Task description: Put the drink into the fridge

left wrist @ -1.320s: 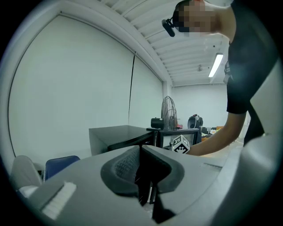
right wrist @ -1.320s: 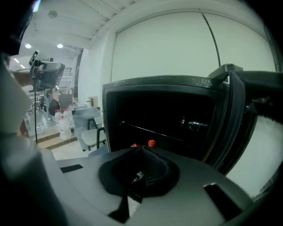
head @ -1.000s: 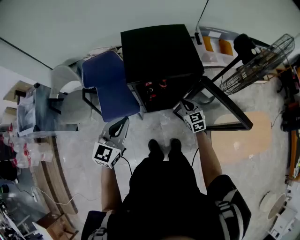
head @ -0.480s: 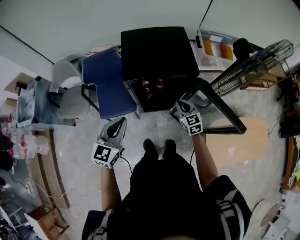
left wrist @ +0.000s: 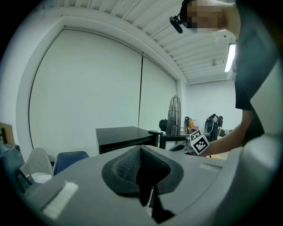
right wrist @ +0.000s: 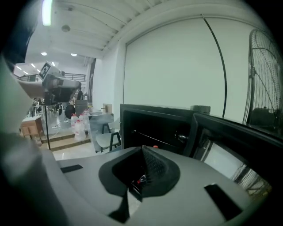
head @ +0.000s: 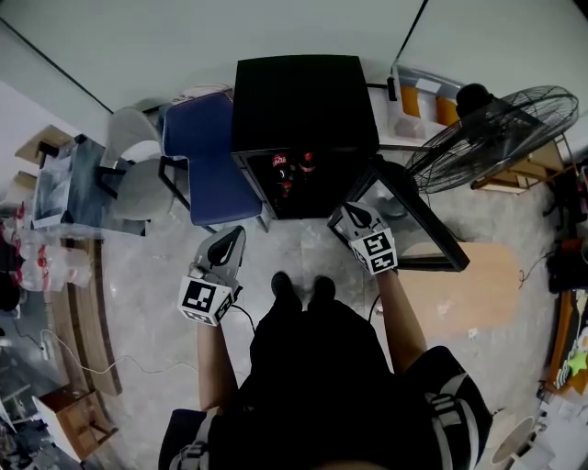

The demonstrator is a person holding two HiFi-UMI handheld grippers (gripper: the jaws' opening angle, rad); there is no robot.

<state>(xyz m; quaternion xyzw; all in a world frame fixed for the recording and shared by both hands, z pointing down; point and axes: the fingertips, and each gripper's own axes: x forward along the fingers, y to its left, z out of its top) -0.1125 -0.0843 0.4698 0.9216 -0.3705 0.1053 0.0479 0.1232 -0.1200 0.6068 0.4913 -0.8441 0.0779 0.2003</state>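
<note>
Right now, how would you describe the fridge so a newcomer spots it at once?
Against the white wall, between the blue chair and the fan, stands a black box: the fridge. Unlike its neighbours, its glass door hangs open, showing red-topped drinks inside.

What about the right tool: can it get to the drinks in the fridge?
Probably yes: the fridge door stands open, the right tool is right by the opening, and nothing blocks the drinks.
</note>
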